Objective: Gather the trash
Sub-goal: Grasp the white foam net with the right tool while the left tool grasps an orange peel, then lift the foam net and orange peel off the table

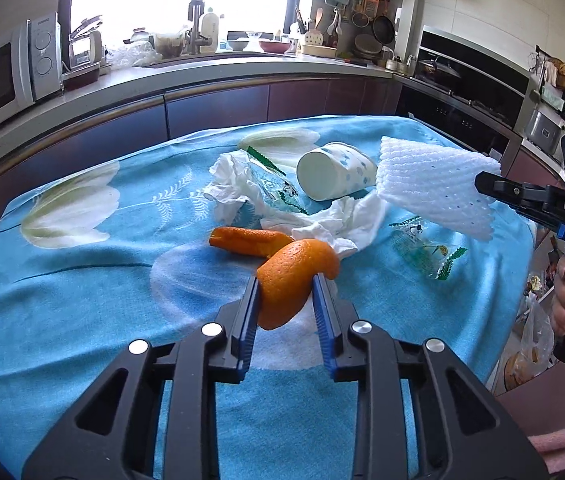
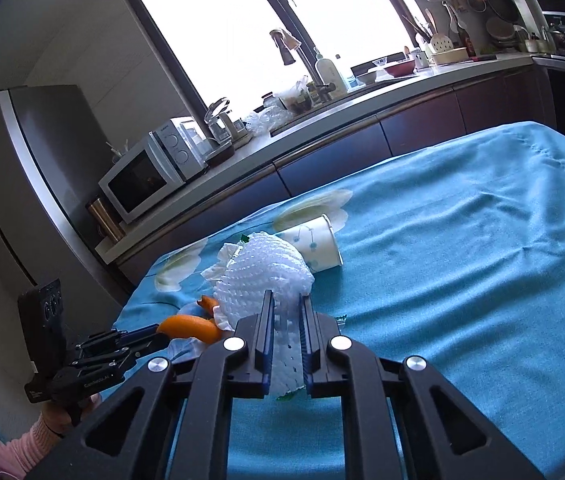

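A: Where do we stand? Our left gripper (image 1: pixel 286 284) has its fingers narrowed onto the curled orange peel (image 1: pixel 290 280), holding it just above the blue cloth (image 1: pixel 82 320). Our right gripper (image 2: pixel 286 312) is pinched almost closed on the white foam net (image 2: pixel 262 276), which hangs in the air over the paper cup (image 1: pixel 334 176).

B: So we carry two pieces at once. The rest is on the cloth: a second strip of peel (image 1: pixel 246 242), the crumpled tissues (image 1: pixel 334 224), the clear wrapper (image 1: pixel 426 252) off to the side, another wrapper (image 1: pixel 274 184) by the cup, which lies tipped over.

A: No bin shows in either view, so we cannot tell where this goes.

B: Then we should lift both loads straight up and clear of the pile before we swing them anywhere. The peel is stiff and curved; we hold it by its lower part only, so we judge it could pivot if we tilt the wrist fast. Let us keep that hand level.

A: And the net is soft and light. Our grip is near one edge, so it may drag on the tissues; we raise it higher first.

B: Agreed, and we don't loosen either grip till we are over the bin.
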Tool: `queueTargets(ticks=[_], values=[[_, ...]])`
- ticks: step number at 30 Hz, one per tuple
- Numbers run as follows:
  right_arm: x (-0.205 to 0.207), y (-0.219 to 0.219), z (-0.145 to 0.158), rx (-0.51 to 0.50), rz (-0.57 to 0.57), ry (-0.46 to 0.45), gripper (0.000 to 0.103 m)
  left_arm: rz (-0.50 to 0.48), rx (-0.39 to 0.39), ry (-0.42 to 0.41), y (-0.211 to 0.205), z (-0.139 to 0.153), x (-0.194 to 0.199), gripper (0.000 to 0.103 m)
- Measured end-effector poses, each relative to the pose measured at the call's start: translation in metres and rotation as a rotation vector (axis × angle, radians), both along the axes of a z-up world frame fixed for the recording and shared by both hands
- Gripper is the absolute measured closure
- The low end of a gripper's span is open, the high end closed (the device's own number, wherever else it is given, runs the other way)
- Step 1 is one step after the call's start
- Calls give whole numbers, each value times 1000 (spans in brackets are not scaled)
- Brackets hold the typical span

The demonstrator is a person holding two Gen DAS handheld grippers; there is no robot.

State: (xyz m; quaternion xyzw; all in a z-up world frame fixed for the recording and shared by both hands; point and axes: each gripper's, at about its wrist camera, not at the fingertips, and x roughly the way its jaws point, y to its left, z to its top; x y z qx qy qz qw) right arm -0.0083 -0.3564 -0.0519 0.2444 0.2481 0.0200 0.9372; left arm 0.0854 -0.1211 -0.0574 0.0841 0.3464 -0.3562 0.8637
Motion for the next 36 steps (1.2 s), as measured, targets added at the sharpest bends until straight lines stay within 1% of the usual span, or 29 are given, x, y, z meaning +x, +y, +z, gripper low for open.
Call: queueTargets(ticks=[8, 17, 23, 36], values=[[2, 15, 12, -13, 44, -34, 92, 56, -33, -9, 32, 8, -5, 76], [19, 47, 11, -7, 137, -32, 92, 126, -45, -27, 67, 15, -16, 76], [34, 76, 10, 0, 217, -28, 93, 181, -74, -21, 94, 18, -21, 76], [59, 129, 7, 16, 351, -16, 93, 275, -97, -23, 141, 19, -31, 76]])
